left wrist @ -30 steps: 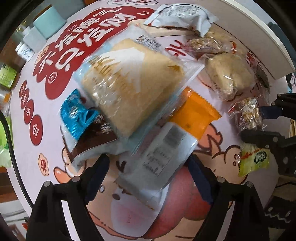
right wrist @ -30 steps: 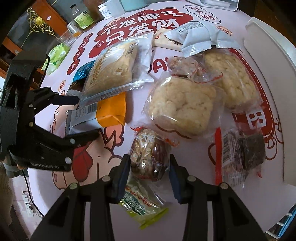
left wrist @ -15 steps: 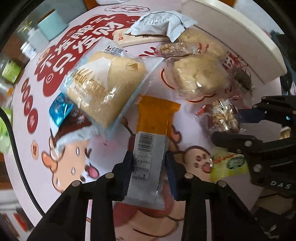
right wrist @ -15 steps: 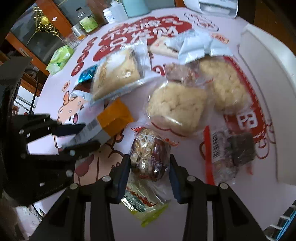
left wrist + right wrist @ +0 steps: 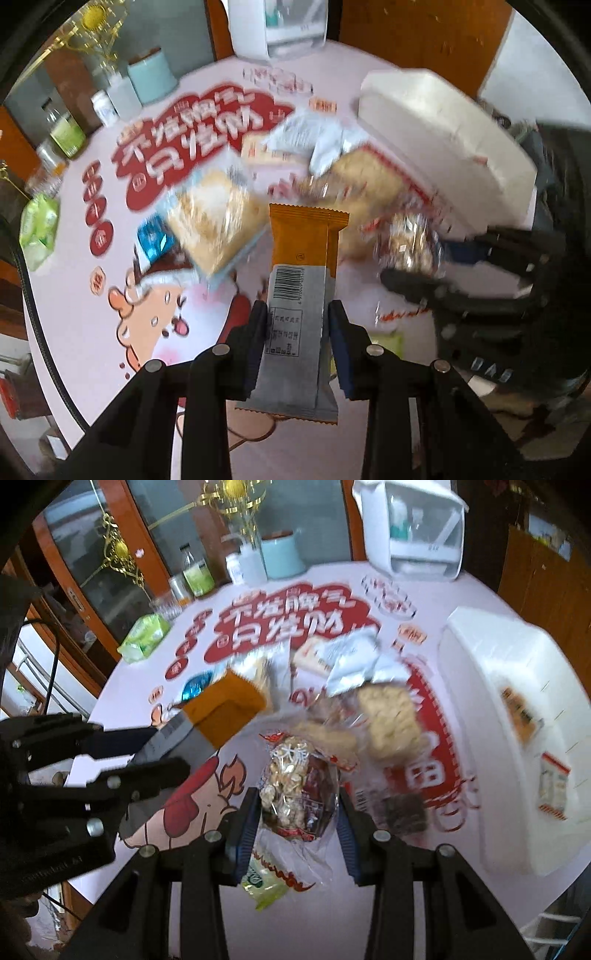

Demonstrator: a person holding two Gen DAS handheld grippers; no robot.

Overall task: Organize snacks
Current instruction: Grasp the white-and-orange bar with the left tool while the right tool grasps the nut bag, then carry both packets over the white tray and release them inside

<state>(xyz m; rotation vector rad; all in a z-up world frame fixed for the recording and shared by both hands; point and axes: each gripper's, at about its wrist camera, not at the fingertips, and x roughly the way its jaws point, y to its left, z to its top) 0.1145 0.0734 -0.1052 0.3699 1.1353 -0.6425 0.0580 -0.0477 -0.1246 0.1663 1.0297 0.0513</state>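
Both grippers have risen off the table since the earlier frames, each carrying one snack, and more of the room behind shows. We see the left gripper [image 5: 297,328], which was wide open a second ago, closed on one orange-and-grey bar packet [image 5: 299,295]; its pads press the grey end and the orange end sticks out forward, clear of the pink printed tablecloth [image 5: 92,332]. Right gripper [image 5: 295,818] is clamped on one clear-wrapped nut-and-date snack [image 5: 295,794], also lifted. One green packet [image 5: 264,880] lies on the cloth just under it. Still on the table, blurred: one large clear bag of pale cake [image 5: 218,218], one blue-wrapped piece [image 5: 155,240] beside it, two puffed rice cakes [image 5: 391,716], one white foil pouch [image 5: 354,661], one dark block in wrap [image 5: 402,808]. One white bin [image 5: 517,738] stands at the right edge of the table with at least two packets inside. At the far edge: one mint canister [image 5: 282,555], one white appliance [image 5: 413,528], a few bottles, count unclear.
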